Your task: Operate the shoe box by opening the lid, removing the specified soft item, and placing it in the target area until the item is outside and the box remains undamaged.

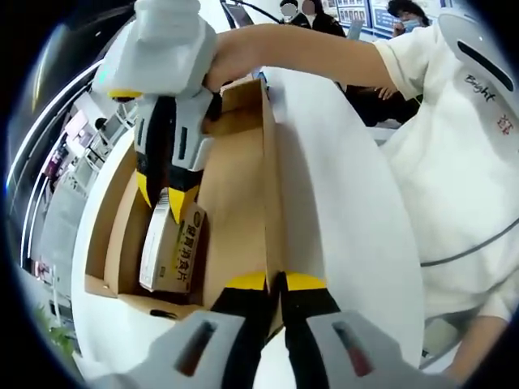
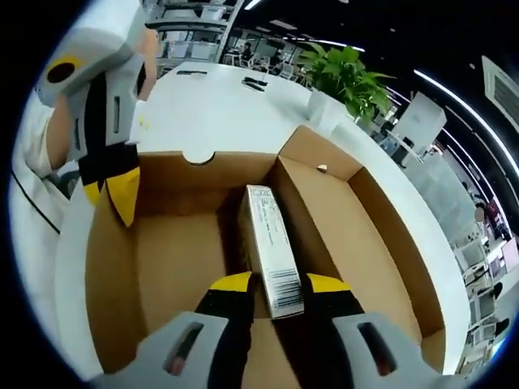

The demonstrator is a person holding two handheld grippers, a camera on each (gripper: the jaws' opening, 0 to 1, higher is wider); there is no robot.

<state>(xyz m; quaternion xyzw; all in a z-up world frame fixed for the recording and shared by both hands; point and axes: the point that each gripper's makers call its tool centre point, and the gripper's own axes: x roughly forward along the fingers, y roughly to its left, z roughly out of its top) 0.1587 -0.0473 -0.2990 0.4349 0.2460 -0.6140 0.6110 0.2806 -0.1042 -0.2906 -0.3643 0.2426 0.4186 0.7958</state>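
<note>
An open shoe box [image 2: 174, 259], brown inside and white outside, lies on a white table. A small printed packet [image 2: 266, 231] with a barcode stands on edge on the box floor. My right gripper [image 2: 280, 284] is shut on its near end, one yellow tip on each side. In the left gripper view the same packet [image 1: 172, 247] hangs under the right gripper [image 1: 168, 194], which a hand reaches down into the box [image 1: 235, 178]. My left gripper [image 1: 273, 282] is shut on the thin upright edge of a box panel. It also shows at the box's left wall as the left gripper [image 2: 113, 190].
The white table [image 2: 227, 105] runs beyond the box, with a potted plant [image 2: 345, 77] and small dark items [image 2: 255, 81] at its far side. A person in a white shirt [image 1: 454, 146] stands close beside the box. Office desks lie further back.
</note>
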